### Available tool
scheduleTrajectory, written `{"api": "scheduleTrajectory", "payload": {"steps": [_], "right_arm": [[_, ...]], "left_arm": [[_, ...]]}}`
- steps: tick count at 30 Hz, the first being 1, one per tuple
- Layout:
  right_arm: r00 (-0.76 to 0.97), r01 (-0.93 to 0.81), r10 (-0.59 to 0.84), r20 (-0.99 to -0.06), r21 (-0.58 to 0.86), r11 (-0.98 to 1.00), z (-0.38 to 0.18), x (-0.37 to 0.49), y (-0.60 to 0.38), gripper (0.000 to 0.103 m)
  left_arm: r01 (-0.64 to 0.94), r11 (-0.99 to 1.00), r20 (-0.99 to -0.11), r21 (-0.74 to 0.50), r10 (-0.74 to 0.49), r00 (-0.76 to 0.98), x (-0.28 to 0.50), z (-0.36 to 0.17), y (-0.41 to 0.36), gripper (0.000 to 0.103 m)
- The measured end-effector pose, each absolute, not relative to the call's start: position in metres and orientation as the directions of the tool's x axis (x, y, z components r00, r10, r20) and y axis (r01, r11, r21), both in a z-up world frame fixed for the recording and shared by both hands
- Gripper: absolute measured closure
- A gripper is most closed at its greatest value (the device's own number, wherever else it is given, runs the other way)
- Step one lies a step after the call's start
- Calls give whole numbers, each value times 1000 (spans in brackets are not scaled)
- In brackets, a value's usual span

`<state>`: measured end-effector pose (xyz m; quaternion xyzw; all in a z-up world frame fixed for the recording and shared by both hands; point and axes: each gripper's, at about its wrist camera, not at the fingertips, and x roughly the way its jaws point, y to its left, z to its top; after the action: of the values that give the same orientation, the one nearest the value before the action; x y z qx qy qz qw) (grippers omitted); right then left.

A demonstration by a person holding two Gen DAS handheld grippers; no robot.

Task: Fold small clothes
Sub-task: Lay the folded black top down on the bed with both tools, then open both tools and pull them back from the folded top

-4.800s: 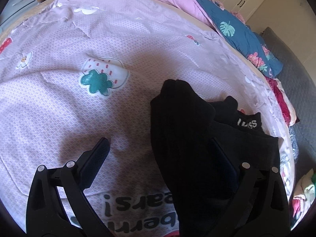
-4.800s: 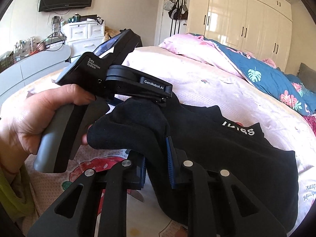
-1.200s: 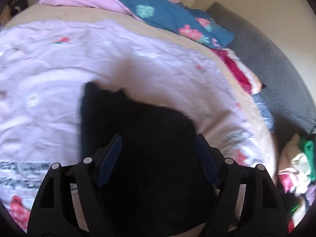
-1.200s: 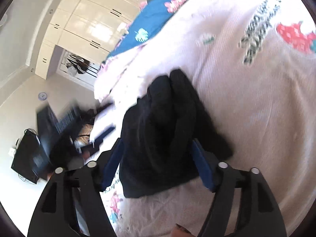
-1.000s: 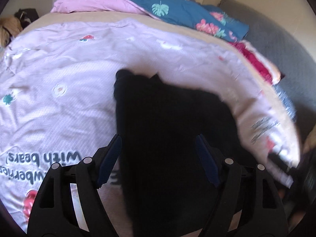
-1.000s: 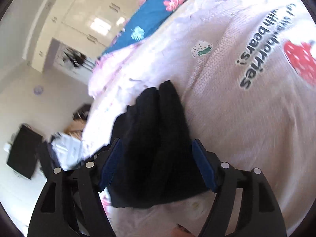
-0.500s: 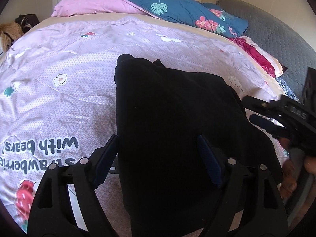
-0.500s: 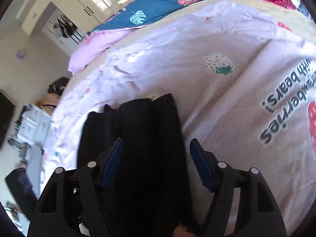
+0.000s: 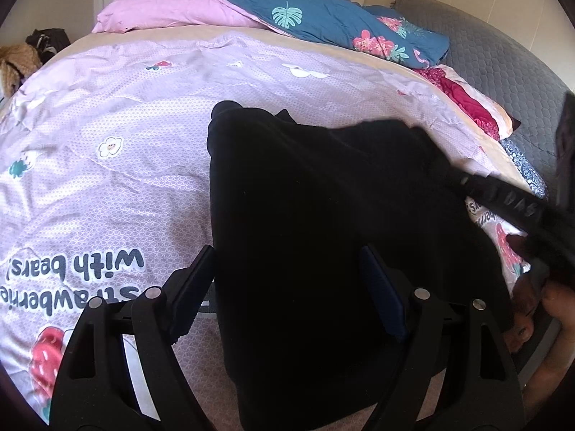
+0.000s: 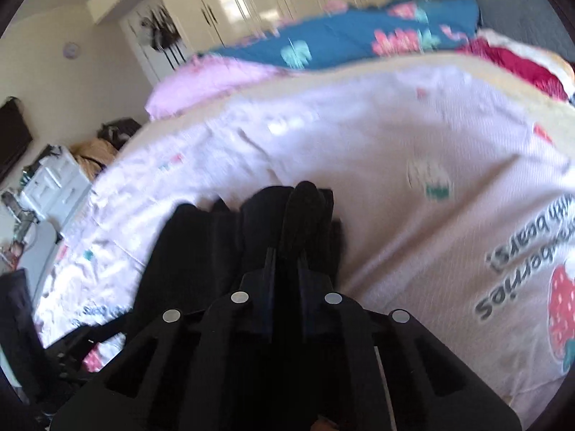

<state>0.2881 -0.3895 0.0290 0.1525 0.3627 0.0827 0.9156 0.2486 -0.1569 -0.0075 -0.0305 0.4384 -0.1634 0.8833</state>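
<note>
Black fabric is what everything here is turning on: the dark garment is lying on the pink printed bedspread, just beside the bed's near edge. In the left wrist view its long axis is running from the near edge away toward the pillows, with a rounded corner pointing at the far end. The left claw is hovering over the near part of the garment, its jaws opening and standing wide to either side of the cloth, with fabric lying between them but no pad pressing on it. The right claw is gripping a bunched fold of the garment, jaws pinched nearly together on it at the cloth's right-hand side, where it also shows as a blurred dark shape. So the right hand is judged the one placed to carry this edge over, probably across the long axis toward the left claw's side.
</note>
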Motion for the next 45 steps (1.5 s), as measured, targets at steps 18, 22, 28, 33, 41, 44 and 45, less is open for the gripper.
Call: {"api": "scheduleTrajectory", "payload": {"steps": [18, 22, 28, 33, 41, 44, 45], "right_arm": [[668, 123, 120, -734, 268, 956, -11, 301, -436, 90], [695, 107, 156, -702, 316, 943, 5, 288, -445, 82], [711, 1, 297, -637, 424, 906, 28, 268, -439, 57], [692, -5, 293, -660, 402, 916, 30, 256, -424, 50], [670, -32, 316, -671, 399, 916, 26, 234, -415, 50], [683, -58, 331, -651, 404, 913, 32, 226, -409, 49], [684, -64, 336, -648, 405, 912, 32, 224, -409, 49]], "left_arm": [[283, 940, -772, -189, -320, 549, 241, -13, -166, 23], [275, 941, -772, -196, -321, 548, 239, -14, -165, 23], [268, 943, -774, -199, -319, 546, 235, -12, -165, 23], [266, 941, -777, -208, -324, 540, 230, -8, -161, 23], [263, 942, -773, -209, -324, 545, 221, 3, -151, 22], [255, 947, -772, -197, -310, 555, 216, 8, -146, 22], [254, 946, -771, -199, -311, 555, 214, 9, -144, 22]]}}
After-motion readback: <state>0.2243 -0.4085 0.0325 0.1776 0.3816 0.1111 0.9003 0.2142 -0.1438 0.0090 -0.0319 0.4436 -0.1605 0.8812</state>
